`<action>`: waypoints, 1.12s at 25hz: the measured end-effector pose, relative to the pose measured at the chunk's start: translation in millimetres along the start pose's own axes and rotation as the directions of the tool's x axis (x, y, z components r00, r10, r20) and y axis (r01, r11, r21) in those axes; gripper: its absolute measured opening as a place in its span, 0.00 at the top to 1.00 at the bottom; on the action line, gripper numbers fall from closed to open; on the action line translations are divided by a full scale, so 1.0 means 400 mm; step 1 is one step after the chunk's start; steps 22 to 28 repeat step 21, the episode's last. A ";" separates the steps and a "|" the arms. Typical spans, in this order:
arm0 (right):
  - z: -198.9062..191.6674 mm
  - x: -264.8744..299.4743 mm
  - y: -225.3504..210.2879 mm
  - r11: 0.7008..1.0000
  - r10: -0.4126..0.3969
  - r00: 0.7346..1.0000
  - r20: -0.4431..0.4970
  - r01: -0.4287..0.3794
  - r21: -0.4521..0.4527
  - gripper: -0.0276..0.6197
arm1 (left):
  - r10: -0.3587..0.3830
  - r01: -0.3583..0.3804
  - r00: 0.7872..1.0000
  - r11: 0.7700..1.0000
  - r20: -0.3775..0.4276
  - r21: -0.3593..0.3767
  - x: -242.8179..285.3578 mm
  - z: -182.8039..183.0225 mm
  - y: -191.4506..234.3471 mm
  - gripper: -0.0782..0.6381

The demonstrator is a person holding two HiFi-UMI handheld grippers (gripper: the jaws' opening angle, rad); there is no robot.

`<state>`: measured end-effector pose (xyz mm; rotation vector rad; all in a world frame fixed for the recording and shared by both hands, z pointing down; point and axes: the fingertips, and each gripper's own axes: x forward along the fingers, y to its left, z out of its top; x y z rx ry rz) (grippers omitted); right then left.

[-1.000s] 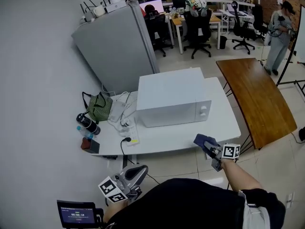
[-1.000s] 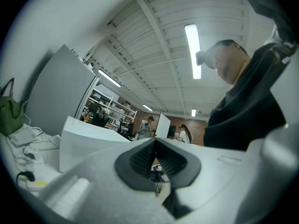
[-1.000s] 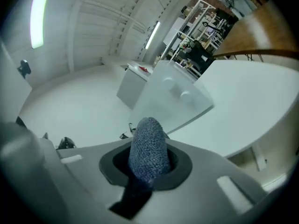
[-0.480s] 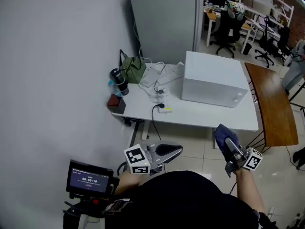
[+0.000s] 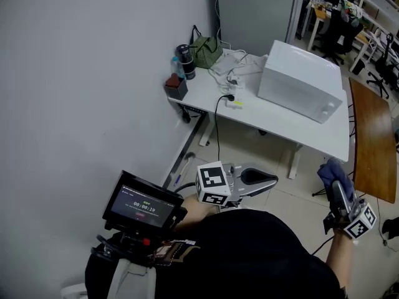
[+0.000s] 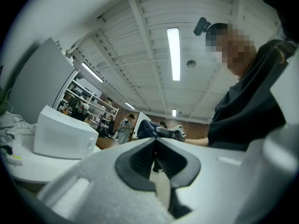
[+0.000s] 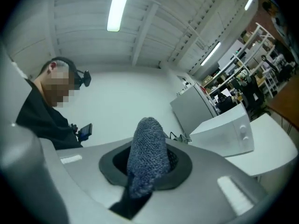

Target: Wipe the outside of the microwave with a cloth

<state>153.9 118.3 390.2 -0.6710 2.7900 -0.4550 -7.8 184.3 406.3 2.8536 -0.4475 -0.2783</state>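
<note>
The microwave (image 5: 299, 80) sits on the white table (image 5: 312, 139), and we stand well apart from it. The blue cloth (image 7: 147, 153) is not on it yet. It is pinched in the right gripper (image 7: 145, 164), whose jaws are closed tight on it, with a soft lump sticking out past the tips. The left gripper (image 6: 156, 158) has its jaws pressed together with nothing in them. We think the step now is to bring the cloth over to the microwave. To do it well, we should hold the squeeze, press the soft lump flat on the top and sides, rub in long lines, and go softly near the 2 knobs (image 7: 242, 130). We should also stay off the cords (image 5: 232, 67) lying just beside the box. The head view shows us the whole table, the cords and the black bottle (image 5: 184, 61), but there the cloth is only a small blue blob. The right gripper view shows the pinch up close, and the knobs. Only the left gripper view shows that its jaws hold nothing.
</note>
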 end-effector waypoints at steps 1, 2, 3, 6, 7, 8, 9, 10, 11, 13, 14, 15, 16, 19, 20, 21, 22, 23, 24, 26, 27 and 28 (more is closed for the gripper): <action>-0.008 -0.005 0.000 1.000 -0.009 1.000 -0.030 0.008 -0.030 0.87 | -0.002 0.002 1.000 1.000 0.004 -0.001 0.007 -0.008 -0.004 0.89; -0.019 -0.001 0.000 0.999 -0.018 0.998 -0.055 0.015 -0.050 0.87 | -0.006 0.006 1.000 1.000 0.009 -0.004 0.003 -0.013 -0.002 0.89; -0.028 0.011 -0.001 0.998 -0.025 0.997 -0.074 0.020 -0.061 0.87 | -0.010 0.010 1.000 1.000 0.015 -0.007 -0.008 -0.015 0.003 0.89; -0.043 0.042 0.001 0.997 -0.022 0.996 -0.087 0.015 -0.080 0.87 | -0.001 0.001 1.000 1.000 0.016 0.001 -0.042 -0.015 0.005 0.89; -0.042 0.031 0.012 0.996 -0.012 0.996 -0.083 0.005 -0.091 0.87 | 0.009 -0.009 1.000 1.000 0.014 0.008 -0.040 -0.018 -0.013 0.89; -0.037 0.003 0.031 0.995 0.001 0.997 -0.075 -0.009 -0.102 0.87 | 0.019 -0.019 1.000 1.000 0.014 0.016 -0.028 -0.022 -0.046 0.89; -0.028 -0.032 0.056 0.993 0.015 0.998 -0.065 -0.022 -0.113 0.87 | 0.028 -0.028 1.000 0.999 0.014 0.022 -0.013 -0.025 -0.086 0.89; -0.018 -0.061 0.081 0.992 0.027 0.998 -0.053 -0.033 -0.121 0.87 | 0.034 -0.034 0.999 0.999 0.014 0.028 0.000 -0.025 -0.123 0.89; -0.012 -0.075 0.102 0.991 0.036 0.998 -0.042 -0.041 -0.124 0.87 | 0.037 -0.038 0.999 0.999 0.013 0.033 0.003 -0.022 -0.146 0.89; -0.013 -0.057 0.130 0.990 0.046 0.998 -0.035 -0.050 -0.128 0.87 | 0.036 -0.036 0.999 0.998 0.011 0.046 -0.018 -0.009 -0.156 0.89; -0.019 -0.039 0.141 0.990 0.048 0.998 -0.039 -0.053 -0.132 0.87 | 0.034 -0.034 0.999 0.998 0.011 0.050 -0.034 -0.003 -0.151 0.89; -0.027 -0.020 0.151 0.989 0.050 0.998 -0.046 -0.056 -0.138 0.87 | 0.032 -0.033 0.999 0.998 0.012 0.053 -0.050 0.003 -0.145 0.89; -0.035 -0.005 0.161 0.988 0.051 0.997 -0.052 -0.058 -0.143 0.87 | 0.032 -0.032 0.999 0.998 0.012 0.052 -0.064 0.006 -0.138 0.89; -0.058 0.025 0.184 0.986 0.053 0.997 -0.059 -0.062 -0.152 0.87 | 0.025 -0.026 1.000 0.998 0.006 0.049 -0.095 0.005 -0.128 0.89; -0.065 0.032 0.189 0.986 0.052 0.997 -0.060 -0.061 -0.156 0.87 | 0.021 -0.022 1.000 0.999 0.004 0.048 -0.104 0.003 -0.126 0.89; -0.071 0.040 0.193 0.985 0.051 0.997 -0.062 -0.060 -0.159 0.87 | 0.017 -0.017 1.000 0.999 0.002 0.048 -0.112 0.002 -0.124 0.89; -0.071 0.040 0.193 0.985 0.051 0.997 -0.062 -0.060 -0.159 0.87 | 0.017 -0.017 1.000 0.999 0.002 0.048 -0.112 0.002 -0.124 0.89; -0.071 0.040 0.193 0.985 0.051 0.997 -0.062 -0.060 -0.159 0.87 | 0.017 -0.017 1.000 0.999 0.002 0.048 -0.112 0.002 -0.124 0.89; -0.071 0.040 0.193 0.985 0.051 0.997 -0.062 -0.060 -0.159 0.87 | 0.017 -0.017 1.000 0.999 0.002 0.048 -0.112 0.002 -0.124 0.89; -0.071 0.040 0.193 0.985 0.051 0.997 -0.062 -0.060 -0.159 0.87 | 0.017 -0.017 1.000 0.999 0.002 0.048 -0.112 0.002 -0.124 0.89; -0.071 0.040 0.193 0.985 0.051 0.997 -0.062 -0.060 -0.159 0.87 | 0.017 -0.017 1.000 0.999 0.002 0.048 -0.112 0.002 -0.124 0.89; -0.071 0.040 0.193 0.985 0.051 0.997 -0.062 -0.060 -0.159 0.87 | 0.017 -0.017 1.000 0.999 0.002 0.048 -0.112 0.002 -0.124 0.89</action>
